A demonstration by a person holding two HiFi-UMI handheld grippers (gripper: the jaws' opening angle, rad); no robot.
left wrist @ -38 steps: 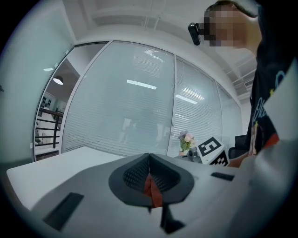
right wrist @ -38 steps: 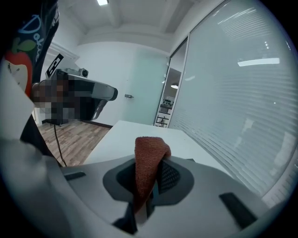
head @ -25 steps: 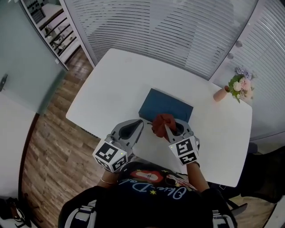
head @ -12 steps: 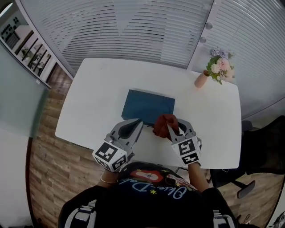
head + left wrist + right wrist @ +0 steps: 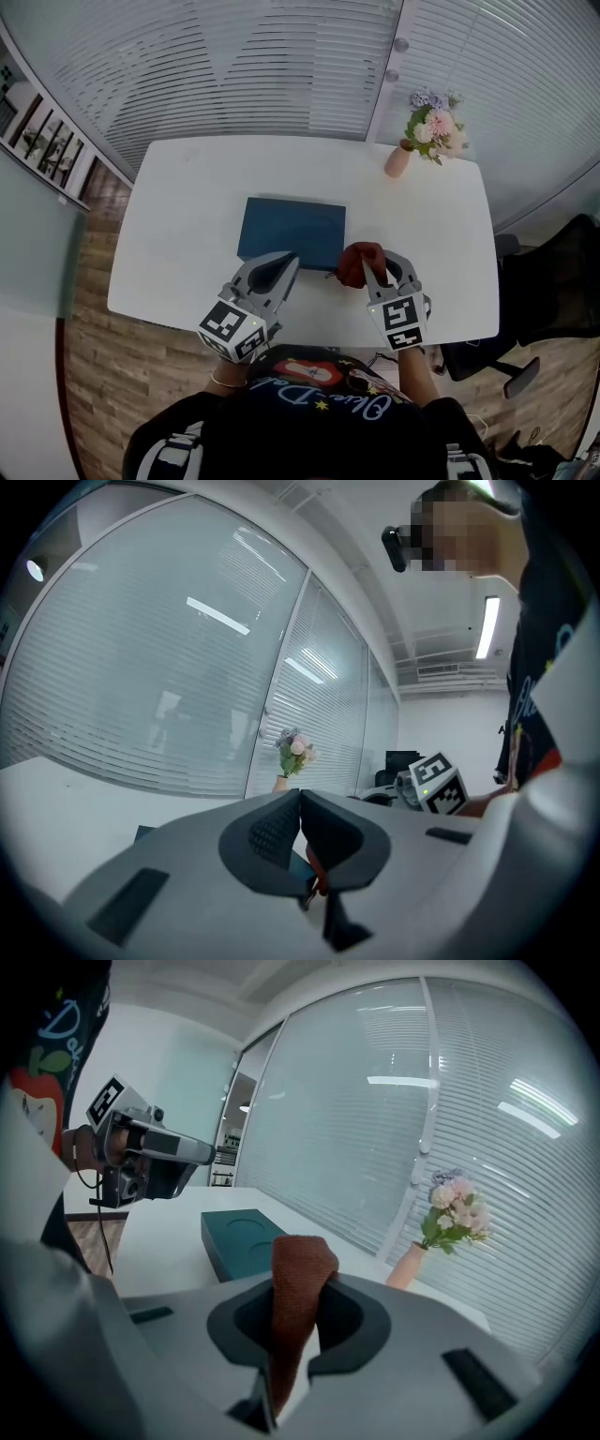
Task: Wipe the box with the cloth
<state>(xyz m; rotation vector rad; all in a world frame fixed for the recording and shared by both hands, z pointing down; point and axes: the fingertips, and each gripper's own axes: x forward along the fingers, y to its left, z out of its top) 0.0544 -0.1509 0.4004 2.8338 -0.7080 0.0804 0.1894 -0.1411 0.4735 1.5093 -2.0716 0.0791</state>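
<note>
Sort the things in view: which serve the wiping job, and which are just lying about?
Job: cloth, box, right gripper clamped on the cloth.
Lying about: flower vase, chair; the left gripper is shut and empty.

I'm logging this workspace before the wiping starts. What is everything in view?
table: one, white, centre of the room
box: one, dark teal, flat on the table
cloth: one, reddish-brown, by the box's near right corner
vase: one, pink, far right of the table, with pink and white flowers
chair: one, black, right of the table
blinds: white, across the windows beyond the table
floor: brown wood, left of the table
left gripper: grey, shut and empty, near the box's near edge
right gripper: grey, shut on the cloth
</note>
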